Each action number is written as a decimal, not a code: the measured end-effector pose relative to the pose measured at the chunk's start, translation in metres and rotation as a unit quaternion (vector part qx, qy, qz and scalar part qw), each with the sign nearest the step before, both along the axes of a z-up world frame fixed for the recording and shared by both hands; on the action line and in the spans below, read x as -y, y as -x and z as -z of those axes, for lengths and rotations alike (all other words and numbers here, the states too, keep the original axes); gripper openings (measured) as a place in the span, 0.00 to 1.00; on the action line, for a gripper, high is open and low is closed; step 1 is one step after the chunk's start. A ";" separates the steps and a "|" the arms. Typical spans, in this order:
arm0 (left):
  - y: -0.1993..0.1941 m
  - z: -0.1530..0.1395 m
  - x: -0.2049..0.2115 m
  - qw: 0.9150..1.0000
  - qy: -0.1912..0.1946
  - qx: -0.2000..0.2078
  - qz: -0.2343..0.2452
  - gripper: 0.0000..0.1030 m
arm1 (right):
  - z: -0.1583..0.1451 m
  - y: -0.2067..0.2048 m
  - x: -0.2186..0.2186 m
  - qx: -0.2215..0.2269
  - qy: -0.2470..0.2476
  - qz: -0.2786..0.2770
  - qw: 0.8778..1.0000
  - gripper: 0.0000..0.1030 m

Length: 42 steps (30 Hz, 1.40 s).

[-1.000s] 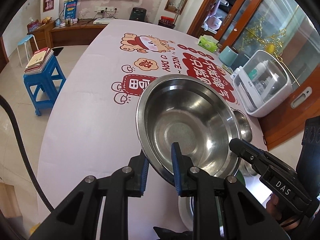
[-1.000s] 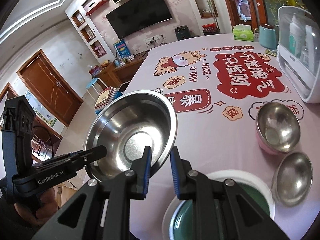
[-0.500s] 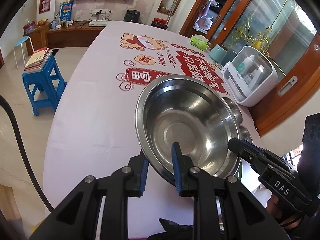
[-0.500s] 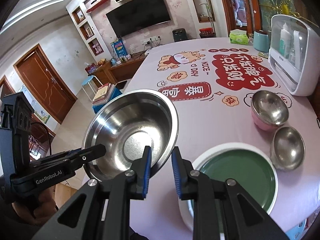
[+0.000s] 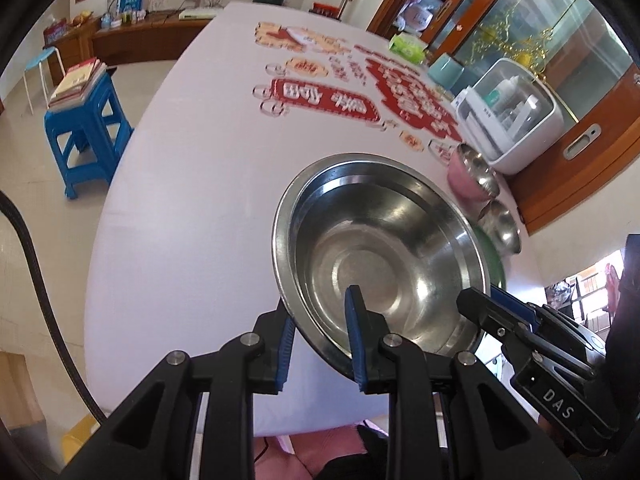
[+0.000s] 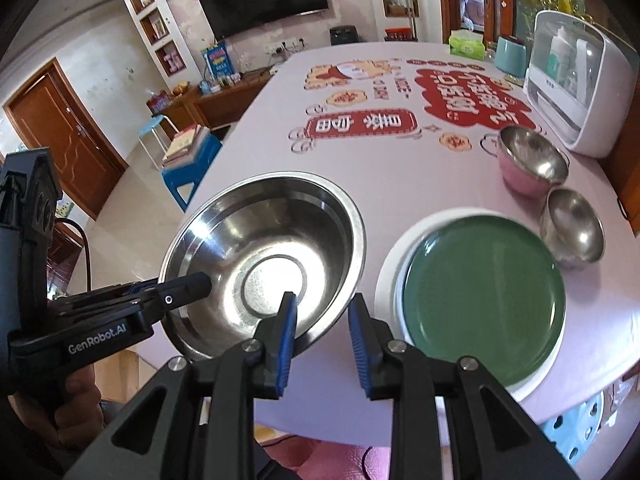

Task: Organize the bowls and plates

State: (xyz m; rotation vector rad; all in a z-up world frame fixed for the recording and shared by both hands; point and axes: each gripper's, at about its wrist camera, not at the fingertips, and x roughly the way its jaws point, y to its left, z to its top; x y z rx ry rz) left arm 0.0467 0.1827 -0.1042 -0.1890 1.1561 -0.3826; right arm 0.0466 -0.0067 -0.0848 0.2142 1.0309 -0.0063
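A large steel bowl (image 5: 380, 256) (image 6: 264, 256) is held between both grippers near the table's front edge. My left gripper (image 5: 320, 336) is shut on its near-left rim. My right gripper (image 6: 322, 340) grips the bowl's rim on the other side and also shows in the left wrist view (image 5: 500, 312). A green plate (image 6: 484, 288) lies on a white plate (image 6: 388, 272) to the right of the bowl. A pink bowl with a steel liner (image 6: 532, 160) and a small steel bowl (image 6: 572, 228) stand beyond the plates.
The table (image 6: 400, 184) has a pale cloth with red prints. A white lidded box (image 6: 580, 80), a teal cup (image 6: 510, 54) and a tissue pack (image 6: 466, 44) stand at the far right. A blue stool with books (image 5: 84, 120) stands left of the table.
Both grippers have moved back and down with the large bowl, to the left of the plates. The green plate is now in full view beside it.
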 end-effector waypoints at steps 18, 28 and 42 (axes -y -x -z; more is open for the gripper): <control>-0.002 0.055 -0.002 0.996 -0.030 -0.077 0.028 0.21 | 0.051 0.005 -0.013 -0.074 0.002 0.016 0.997 0.27; 0.000 0.063 -0.007 0.996 -0.031 -0.082 0.033 0.21 | 0.064 0.010 -0.024 -0.091 0.011 0.007 0.996 0.35; -0.024 0.044 -0.023 0.998 -0.040 -0.041 -0.001 0.31 | 0.043 0.003 -0.032 -0.058 0.053 -0.022 0.997 0.62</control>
